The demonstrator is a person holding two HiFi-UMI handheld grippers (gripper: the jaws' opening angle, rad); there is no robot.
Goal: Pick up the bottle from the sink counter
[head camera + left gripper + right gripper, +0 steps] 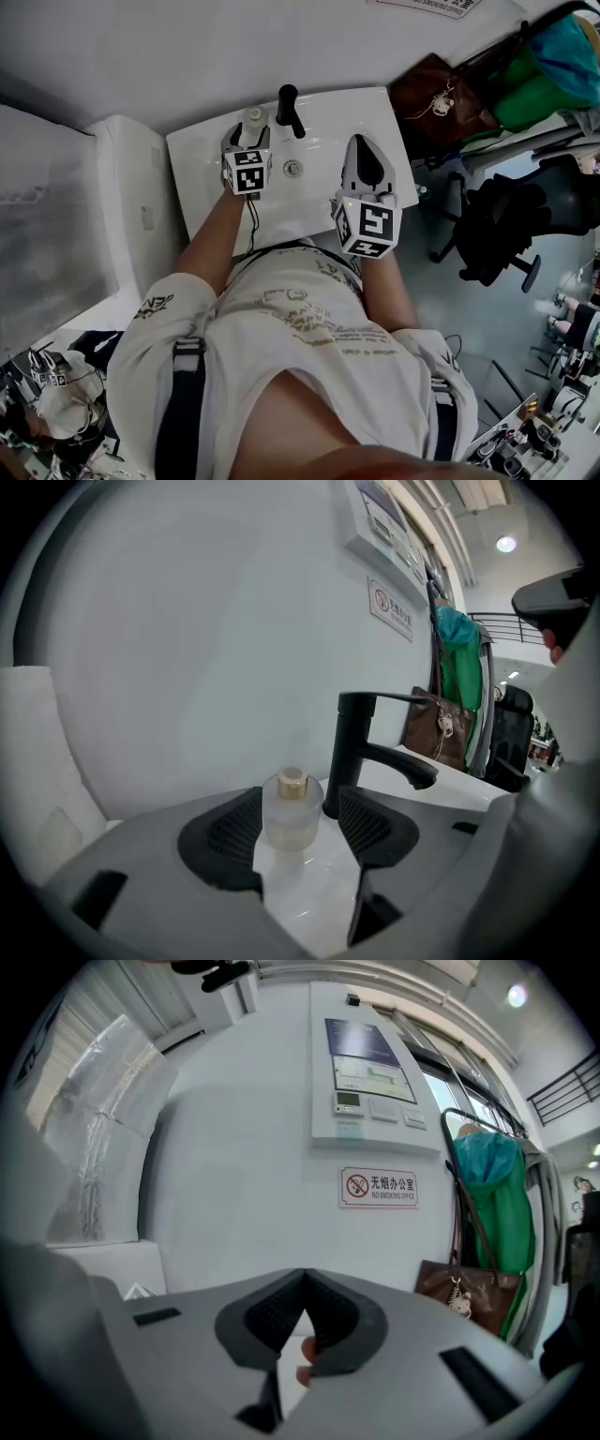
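Observation:
A small frosted bottle (pixel 292 810) with a gold cap stands upright on the white sink counter (pixel 328 117), just left of the black faucet (pixel 361 752). In the head view the bottle (pixel 255 116) sits at the counter's back edge. My left gripper (pixel 300 801) is open, and the bottle is between its two dark pads near their tips, with a gap showing on the right side. My left gripper (pixel 247 141) reaches over the basin. My right gripper (pixel 362 150) hovers over the counter's right part. Its jaws (pixel 305 1279) are shut with nothing between them.
The faucet (pixel 289 108) stands close on the bottle's right. A drain (pixel 293 169) lies in the basin. A white cabinet (pixel 131 206) adjoins the sink on the left. A brown bag (pixel 441 94) and a green garment (pixel 492 1194) hang to the right, near a black chair (pixel 506 225).

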